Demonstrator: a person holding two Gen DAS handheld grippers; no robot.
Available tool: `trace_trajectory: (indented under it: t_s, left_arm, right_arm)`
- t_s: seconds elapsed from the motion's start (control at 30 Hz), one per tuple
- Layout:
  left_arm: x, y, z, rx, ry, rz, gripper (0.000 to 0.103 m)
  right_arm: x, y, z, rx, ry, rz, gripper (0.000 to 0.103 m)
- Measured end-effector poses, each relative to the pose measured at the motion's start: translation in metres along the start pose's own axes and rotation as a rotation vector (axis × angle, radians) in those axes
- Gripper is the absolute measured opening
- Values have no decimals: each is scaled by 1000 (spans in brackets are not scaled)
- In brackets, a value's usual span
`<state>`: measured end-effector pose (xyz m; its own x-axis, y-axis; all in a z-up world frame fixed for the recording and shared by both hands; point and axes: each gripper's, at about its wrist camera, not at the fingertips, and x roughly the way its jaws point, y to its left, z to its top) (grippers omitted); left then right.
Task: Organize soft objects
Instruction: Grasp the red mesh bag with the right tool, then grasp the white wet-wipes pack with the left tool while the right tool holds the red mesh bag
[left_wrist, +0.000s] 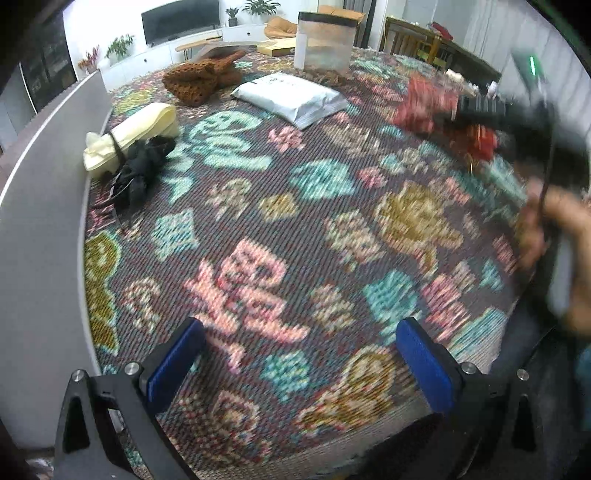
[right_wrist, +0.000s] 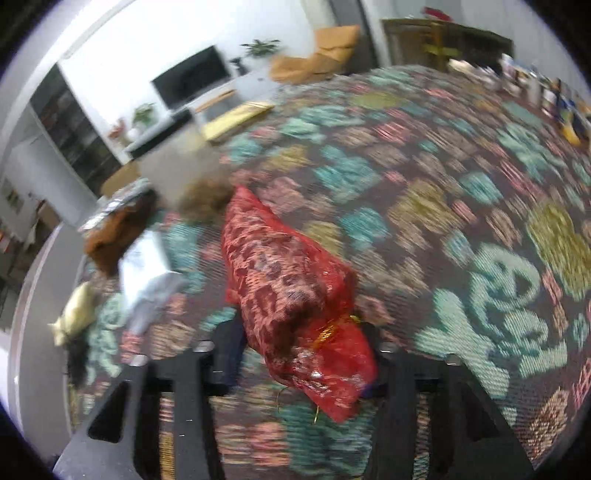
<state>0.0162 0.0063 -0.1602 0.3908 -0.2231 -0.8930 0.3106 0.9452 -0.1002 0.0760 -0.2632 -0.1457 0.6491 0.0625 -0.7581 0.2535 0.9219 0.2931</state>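
Patterned cloth (left_wrist: 295, 221): covers the whole table; carries every soft thing in sight.
White packet (left_wrist: 291, 98): flat at the far middle, near a brown knitted piece (left_wrist: 201, 81) and a clear tub (left_wrist: 325, 40).
Red mesh bag (right_wrist: 291, 291): tied with gold cord; lies between the right gripper's (right_wrist: 299, 354) fingers, neck end nearest the camera, body pointing away toward the packet.
Cream roll (left_wrist: 129, 138): at the left edge, touching a black bundle (left_wrist: 138, 173).
Right gripper state: jaws partly apart around the bag; pads blurred and half covered, so pressing or merely flanking cannot be told.
Left gripper (left_wrist: 299, 365) state: blue pads wide apart, nothing between them, hovering over bare cloth.
Step, as judged: red bag being handled, either just gripped or just let go.
Next move, as judged: firm hold on the tied neck, then carry toward the other soft things.
Hard to read: right wrist view smeared by motion; hand (left_wrist: 565, 243) and right gripper only a blur in the left wrist view; bag's contents hidden.
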Motion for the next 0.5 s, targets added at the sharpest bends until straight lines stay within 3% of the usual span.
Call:
trace_trajectory:
  t_s: [0.03,0.1,0.2,0.3,0.43,0.5]
  left_arm:
    - [-1,1,6,-13,0,-18,103]
    - [-2,3,19,-36,-1,-41,103]
    - [-6,11,56,-77,-11,-57,103]
    - [-7,21,101,-109,-35,-69,103]
    - [25,34,159,-149,-6,-17,103]
    - [45,38,178,-186,14,-36,103]
  right_arm:
    - [1,-4,-5,16,-3,-15,80]
    - [-1,-9,-11,61,-15,-11,80]
    - [-6,3,-13,12,-39,-31,81]
    - [6,14,-13,-37,-8,-53,82]
    - [9,11,-16,-40,-1,-50,84]
    - [8,7,-17,-31,-4,-39,84]
